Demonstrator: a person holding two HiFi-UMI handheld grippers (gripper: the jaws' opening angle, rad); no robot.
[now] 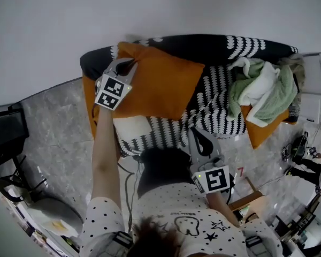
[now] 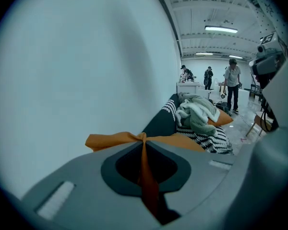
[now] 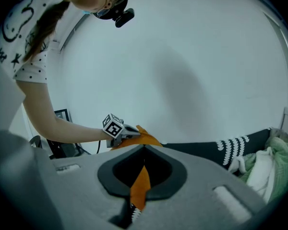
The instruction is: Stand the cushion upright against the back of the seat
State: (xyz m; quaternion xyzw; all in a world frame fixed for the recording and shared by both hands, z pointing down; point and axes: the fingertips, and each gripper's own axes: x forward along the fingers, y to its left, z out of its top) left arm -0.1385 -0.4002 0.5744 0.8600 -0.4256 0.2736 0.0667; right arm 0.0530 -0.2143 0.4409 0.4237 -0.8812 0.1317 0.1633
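An orange cushion (image 1: 160,87) hangs over the black-and-white patterned seat (image 1: 219,116), its top edge close to the dark seat back (image 1: 214,44). My left gripper (image 1: 129,66) is shut on the cushion's upper left corner. In the left gripper view the orange fabric (image 2: 110,140) bunches where the left gripper (image 2: 143,137) pinches it. My right gripper (image 1: 195,130) is shut on the cushion's lower right corner. In the right gripper view an orange fold (image 3: 140,188) runs between the shut jaws of the right gripper (image 3: 144,147), and the left gripper (image 3: 116,128) shows at the cushion's far corner.
A heap of green and white cloth (image 1: 262,87) lies on the right of the seat over another orange cushion (image 1: 265,130). A white wall stands behind the seat. Grey marbled floor (image 1: 53,122) and dark equipment (image 1: 8,130) are at the left. People (image 2: 233,83) stand far off.
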